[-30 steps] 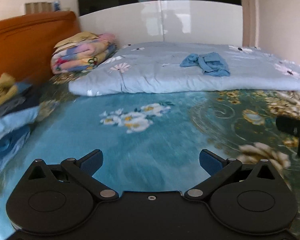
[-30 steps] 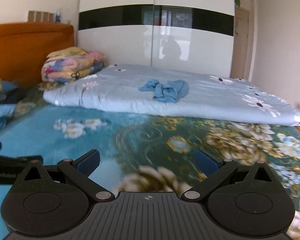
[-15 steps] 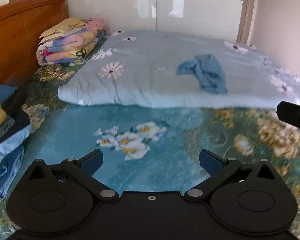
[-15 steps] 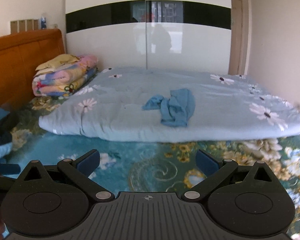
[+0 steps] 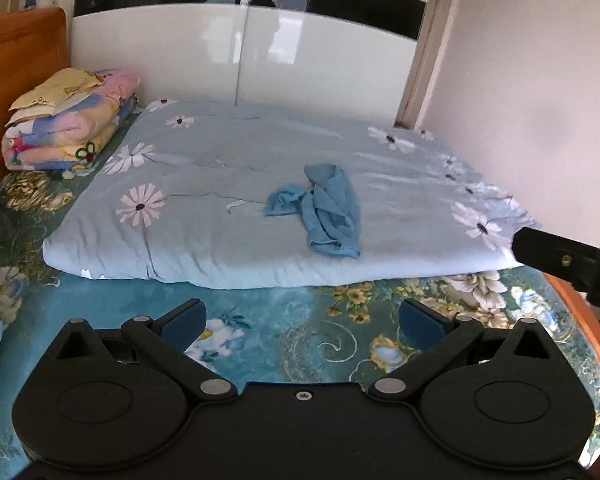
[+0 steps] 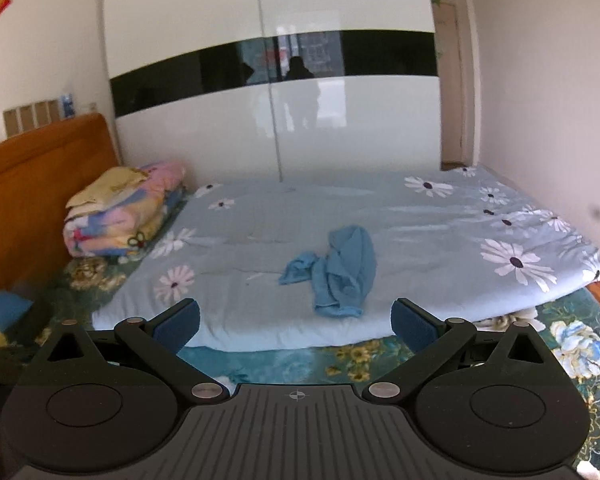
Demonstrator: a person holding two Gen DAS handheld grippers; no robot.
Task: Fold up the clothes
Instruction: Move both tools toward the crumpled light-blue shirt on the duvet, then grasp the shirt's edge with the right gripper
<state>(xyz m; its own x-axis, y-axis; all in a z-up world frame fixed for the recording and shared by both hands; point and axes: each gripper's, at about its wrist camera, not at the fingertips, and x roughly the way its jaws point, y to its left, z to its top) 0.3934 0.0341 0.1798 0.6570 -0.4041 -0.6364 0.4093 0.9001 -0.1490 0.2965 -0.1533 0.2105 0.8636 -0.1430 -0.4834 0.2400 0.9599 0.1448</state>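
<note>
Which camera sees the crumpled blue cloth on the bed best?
The left wrist view: the blue cloth lies whole and unblocked, fairly sharp. The right wrist view shows the same cloth whole too, between the open fingers.

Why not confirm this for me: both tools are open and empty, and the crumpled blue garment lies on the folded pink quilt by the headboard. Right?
One detail is wrong. The crumpled blue garment lies on the pale blue daisy-print duvet, apart from the folded pink quilt by the headboard, as the right wrist view shows. The left tool and right tool are indeed open and empty.

No legible text, label, brand or number on anything in either view
</note>
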